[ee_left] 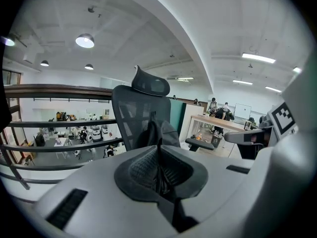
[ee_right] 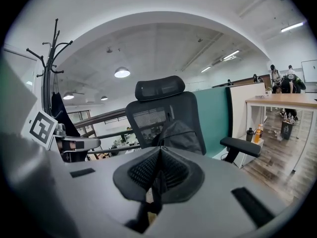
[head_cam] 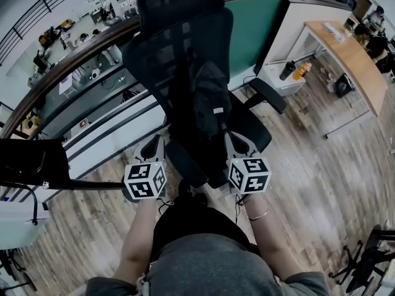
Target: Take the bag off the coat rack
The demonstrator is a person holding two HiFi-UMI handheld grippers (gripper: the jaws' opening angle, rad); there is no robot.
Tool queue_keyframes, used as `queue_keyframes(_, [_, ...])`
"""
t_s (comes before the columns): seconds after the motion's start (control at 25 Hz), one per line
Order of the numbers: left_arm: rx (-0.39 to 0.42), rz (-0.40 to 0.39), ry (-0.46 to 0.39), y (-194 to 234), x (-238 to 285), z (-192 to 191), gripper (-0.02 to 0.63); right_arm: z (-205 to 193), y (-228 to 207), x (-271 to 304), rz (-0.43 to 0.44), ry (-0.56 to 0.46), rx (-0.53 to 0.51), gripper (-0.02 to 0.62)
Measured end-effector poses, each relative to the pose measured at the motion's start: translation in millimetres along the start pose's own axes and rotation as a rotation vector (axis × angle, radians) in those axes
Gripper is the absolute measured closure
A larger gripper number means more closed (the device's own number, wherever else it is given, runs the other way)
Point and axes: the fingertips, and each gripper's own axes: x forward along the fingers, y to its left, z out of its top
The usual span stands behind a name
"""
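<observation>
A black bag [head_cam: 207, 100] sits on the seat of a black mesh office chair [head_cam: 179, 5], leaning on its backrest. It shows ahead of the jaws in both gripper views, as the bag [ee_left: 163, 133] and the bag [ee_right: 181, 135]. My left gripper [head_cam: 157, 142] is at the bag's lower left and my right gripper [head_cam: 233, 139] at its lower right, both near the seat's front. The left gripper [ee_left: 158, 175] and the right gripper [ee_right: 158, 175] have their pads pressed together, and I make out nothing held. The coat rack [ee_right: 47, 73] stands at the left with a dark garment [ee_right: 62, 110] on it.
A wooden-topped railing [head_cam: 68, 63] curves behind the chair, with a lower floor beyond it. A green partition [head_cam: 259, 23] and a low white cabinet [head_cam: 281, 82] with bottles stand at the right, and a long wooden desk [head_cam: 349, 57] farther right. Black stand legs [head_cam: 364, 264] show at the bottom right.
</observation>
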Motion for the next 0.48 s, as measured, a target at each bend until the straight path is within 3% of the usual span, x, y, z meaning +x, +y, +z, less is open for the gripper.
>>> queue_keyframes(0.48, [0.002,0.007,-0.006,-5.5,-8.2,-0.6,0.571,-3.7,-1.5,-10.6,-0.008,-0.005,0.0,0.594])
